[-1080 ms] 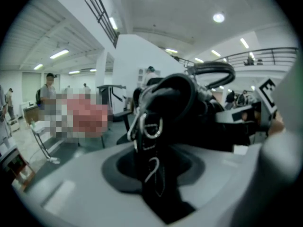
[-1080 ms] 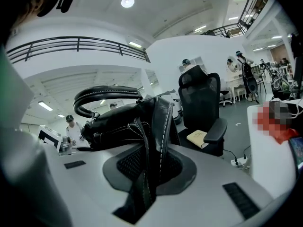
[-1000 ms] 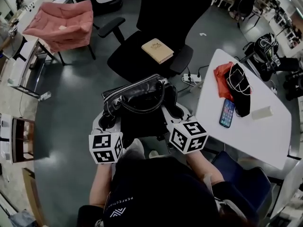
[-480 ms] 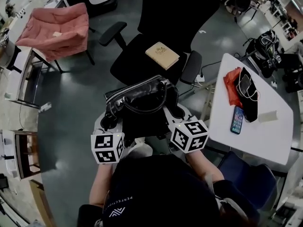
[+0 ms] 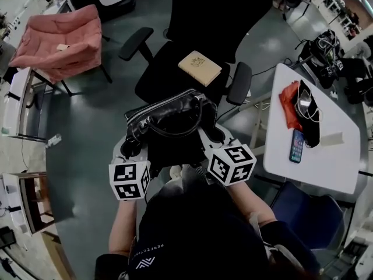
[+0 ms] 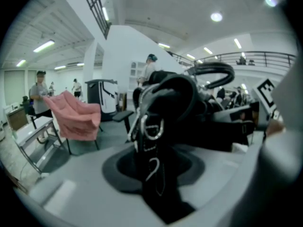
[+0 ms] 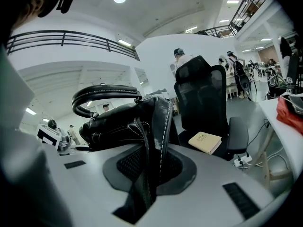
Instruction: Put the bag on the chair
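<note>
A black leather handbag (image 5: 170, 120) hangs in the air between my two grippers, just in front of a black office chair (image 5: 175, 69). My left gripper (image 5: 133, 147) is shut on the bag's left end, where its strap ring (image 6: 150, 126) shows between the jaws. My right gripper (image 5: 214, 137) is shut on the bag's right end (image 7: 154, 141). The bag's handle (image 7: 102, 94) arches over its top. A tan book (image 5: 199, 67) lies on the chair seat; the book (image 7: 205, 142) also shows in the right gripper view.
A pink folding chair (image 5: 61, 39) stands at the far left. A white table (image 5: 317, 156) at the right holds a phone (image 5: 296, 146), a red cloth (image 5: 289, 105) and a black item. The office chair's armrests (image 5: 133, 42) flank the seat. A power strip lies on the floor.
Both grippers and the bag have moved forward toward the black office chair; the chair and book now lie closer in front of the bag. The grip on the bag is unchanged.
</note>
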A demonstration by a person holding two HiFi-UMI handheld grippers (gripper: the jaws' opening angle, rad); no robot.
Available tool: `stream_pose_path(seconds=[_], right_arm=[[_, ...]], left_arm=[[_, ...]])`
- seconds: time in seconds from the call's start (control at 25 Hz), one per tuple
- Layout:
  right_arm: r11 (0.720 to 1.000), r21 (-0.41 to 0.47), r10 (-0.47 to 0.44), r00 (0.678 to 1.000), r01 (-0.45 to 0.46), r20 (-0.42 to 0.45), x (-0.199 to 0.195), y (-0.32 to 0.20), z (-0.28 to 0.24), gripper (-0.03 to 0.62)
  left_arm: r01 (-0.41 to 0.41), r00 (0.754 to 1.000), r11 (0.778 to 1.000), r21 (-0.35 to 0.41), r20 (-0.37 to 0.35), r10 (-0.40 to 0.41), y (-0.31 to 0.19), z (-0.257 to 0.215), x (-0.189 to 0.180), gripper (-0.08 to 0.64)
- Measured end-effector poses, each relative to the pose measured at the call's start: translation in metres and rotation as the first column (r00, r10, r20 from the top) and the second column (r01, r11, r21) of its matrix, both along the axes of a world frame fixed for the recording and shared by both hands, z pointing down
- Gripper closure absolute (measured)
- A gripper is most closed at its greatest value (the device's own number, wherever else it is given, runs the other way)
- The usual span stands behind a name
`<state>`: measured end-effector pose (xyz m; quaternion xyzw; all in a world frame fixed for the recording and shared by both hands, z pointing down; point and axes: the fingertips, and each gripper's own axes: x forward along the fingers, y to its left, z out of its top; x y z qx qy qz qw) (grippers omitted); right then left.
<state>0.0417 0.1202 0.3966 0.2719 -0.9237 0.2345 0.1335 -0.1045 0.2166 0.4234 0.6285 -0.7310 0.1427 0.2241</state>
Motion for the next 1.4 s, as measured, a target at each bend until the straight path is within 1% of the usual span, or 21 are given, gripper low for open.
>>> stream_pose_path(seconds=[0.2, 0.4, 0.52, 0.76, 1.12, 1.4], right_arm=[[1.0, 0.001, 0.009, 1.0, -0.009, -0.01, -0.009, -0.022, 0.005, 0.538], [1.0, -0.024, 0.008, 1.0, -0.008, -0.006, -0.032, -0.046, 0.011, 0.538], [1.0, -0.029, 0.004, 1.0, -0.005, -0.005, -0.039, -0.066, 0.015, 0.538], [0.998, -0.063, 0.016, 1.0, -0.017, -0.012, -0.054, -0.117, 0.027, 0.54], [0.996, -0.082, 0.038, 0.999, -0.041, -0.029, -0.07, -0.198, 0.041, 0.54], [0.993, -0.096, 0.066, 0.998, -0.068, -0.025, -0.068, -0.254, 0.05, 0.54]], left_arm=[[-0.008, 1.0, 1.0, -0.006, -0.007, 0.008, -0.022, 0.005, -0.009, 0.431], [-0.005, 1.0, 1.0, -0.022, -0.001, 0.005, -0.045, 0.009, -0.032, 0.431], [-0.001, 1.0, 1.0, -0.031, -0.001, 0.001, -0.064, 0.012, -0.039, 0.432], [-0.004, 1.0, 0.998, -0.063, -0.009, 0.004, -0.117, 0.022, -0.054, 0.431], [-0.022, 0.999, 0.995, -0.095, -0.027, 0.019, -0.201, 0.038, -0.072, 0.431], [-0.038, 0.999, 0.993, -0.116, -0.022, 0.036, -0.262, 0.046, -0.073, 0.43]])
